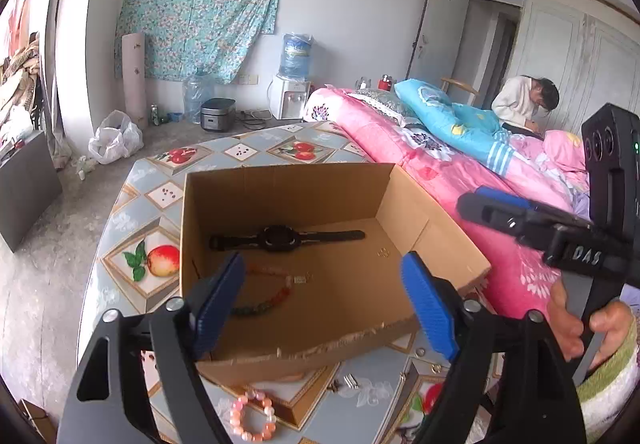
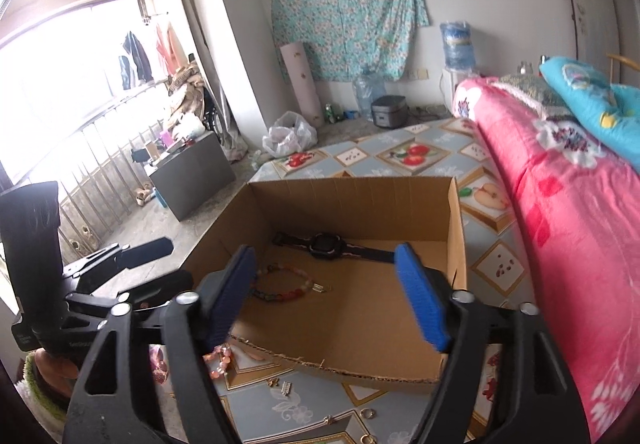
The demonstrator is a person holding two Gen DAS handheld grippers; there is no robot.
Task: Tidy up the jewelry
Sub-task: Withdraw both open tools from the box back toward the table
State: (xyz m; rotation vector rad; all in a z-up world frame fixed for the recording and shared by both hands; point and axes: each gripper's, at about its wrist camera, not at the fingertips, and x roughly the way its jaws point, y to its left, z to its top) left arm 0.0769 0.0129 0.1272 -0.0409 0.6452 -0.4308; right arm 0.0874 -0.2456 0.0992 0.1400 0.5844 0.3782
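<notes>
Left wrist view: left gripper (image 1: pixel 324 280) jaws wide, empty, above cardboard box (image 1: pixel 436 240) on tabletop (image 1: pixel 120 284). Inside: black watch (image 1: pixel 280 238), beaded bracelet (image 1: pixel 272 296). Pink bracelet (image 1: pixel 252 418) outside box. Right gripper (image 2: pixel 326 280) likewise wide, empty.

black watch (image 1: pixel 280 238) (flat), bead bracelet (image 1: pixel 264 298), in box (image 1: pixel 280 188)

Beyond the fingers, a pale plastered wall (image 1: pixel 340 24) carries a teal floral cloth (image 1: pixel 200 16) — bare grey concrete floor (image 1: pixel 36 256) below, pink floral quilted bed (image 1: pixel 440 164) rightward, bright barred window (image 2: pixel 60 84) leftward.
</notes>
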